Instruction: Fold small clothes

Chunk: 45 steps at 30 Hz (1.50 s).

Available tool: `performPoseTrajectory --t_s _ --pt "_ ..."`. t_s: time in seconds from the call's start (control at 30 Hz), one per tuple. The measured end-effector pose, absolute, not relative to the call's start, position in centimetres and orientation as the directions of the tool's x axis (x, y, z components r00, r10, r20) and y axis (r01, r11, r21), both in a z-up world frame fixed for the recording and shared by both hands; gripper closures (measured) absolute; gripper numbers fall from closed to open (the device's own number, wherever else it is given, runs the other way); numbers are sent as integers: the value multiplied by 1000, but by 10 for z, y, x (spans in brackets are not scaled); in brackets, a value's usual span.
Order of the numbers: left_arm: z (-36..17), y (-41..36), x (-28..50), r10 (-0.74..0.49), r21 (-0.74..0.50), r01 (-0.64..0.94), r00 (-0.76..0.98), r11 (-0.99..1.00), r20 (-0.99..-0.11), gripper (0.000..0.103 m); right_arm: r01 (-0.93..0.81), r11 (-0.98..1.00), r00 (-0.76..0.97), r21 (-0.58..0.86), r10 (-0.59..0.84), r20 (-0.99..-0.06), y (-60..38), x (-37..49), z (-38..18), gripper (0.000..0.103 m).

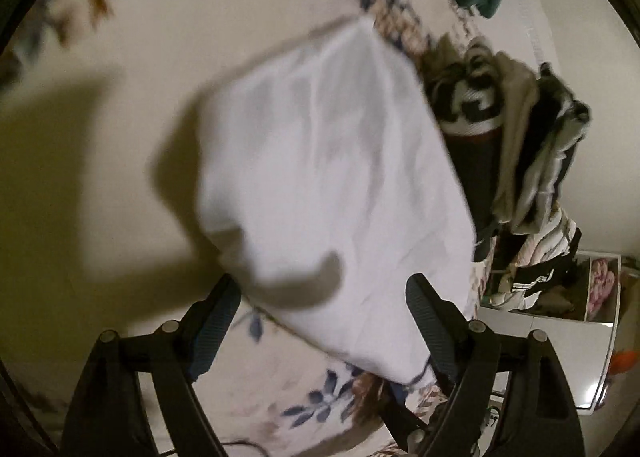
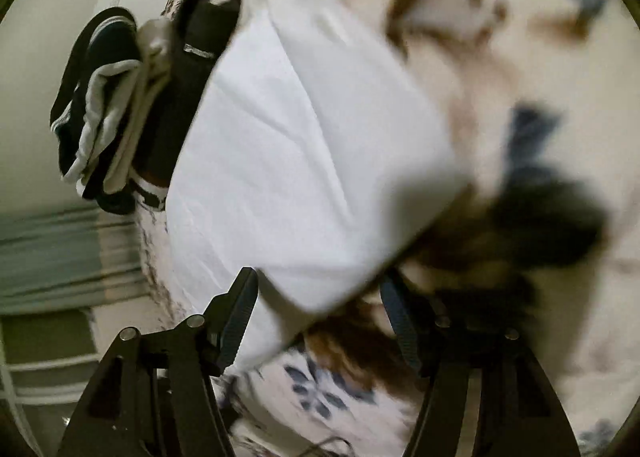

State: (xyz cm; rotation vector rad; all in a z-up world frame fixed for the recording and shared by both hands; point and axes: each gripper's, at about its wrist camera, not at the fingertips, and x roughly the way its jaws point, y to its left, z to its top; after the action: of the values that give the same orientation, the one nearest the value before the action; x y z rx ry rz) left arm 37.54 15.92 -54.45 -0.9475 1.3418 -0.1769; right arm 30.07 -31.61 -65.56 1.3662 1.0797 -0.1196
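Garment: white rectangular folded cloth (image 1: 332, 185) lies on floral cream bedspread (image 1: 248, 389), beside pile of dark and grey folded clothes (image 1: 532, 145). Left tool (image 1: 324, 321) jaws wide apart, holding nothing; cloth's near edge between them, unpinched. Right tool (image 2: 320, 317) likewise apart, empty. Judgement: piece released; withdraw tools straight back, avoid snagging edge, keep fold square.
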Motion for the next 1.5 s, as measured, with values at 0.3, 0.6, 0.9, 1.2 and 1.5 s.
performPoseTrajectory --t_s 0.3,0.6,0.9,1.2,1.5 --pt "-564 141 405 -565 -638 -486 309 597 -765 19 563 148 674 813 487 -555 -314 330 -679 37" --pt "-531 141 397 -511 -645 -348 406 680 -758 92 565 181 670 805 470 -575 -311 326 -657 90" --pt "-435 166 317 -533 -671 -302 427 678 -731 93 535 293 608 792 517 -602 -299 281 -571 92" --pt "-390 180 214 -529 -575 -316 225 755 -818 92 653 306 420 693 616 -667 -283 144 -503 93" --pt "-433 129 308 -491 -548 -190 277 815 -826 87 663 354 387 659 592 -707 -304 203 -549 88"
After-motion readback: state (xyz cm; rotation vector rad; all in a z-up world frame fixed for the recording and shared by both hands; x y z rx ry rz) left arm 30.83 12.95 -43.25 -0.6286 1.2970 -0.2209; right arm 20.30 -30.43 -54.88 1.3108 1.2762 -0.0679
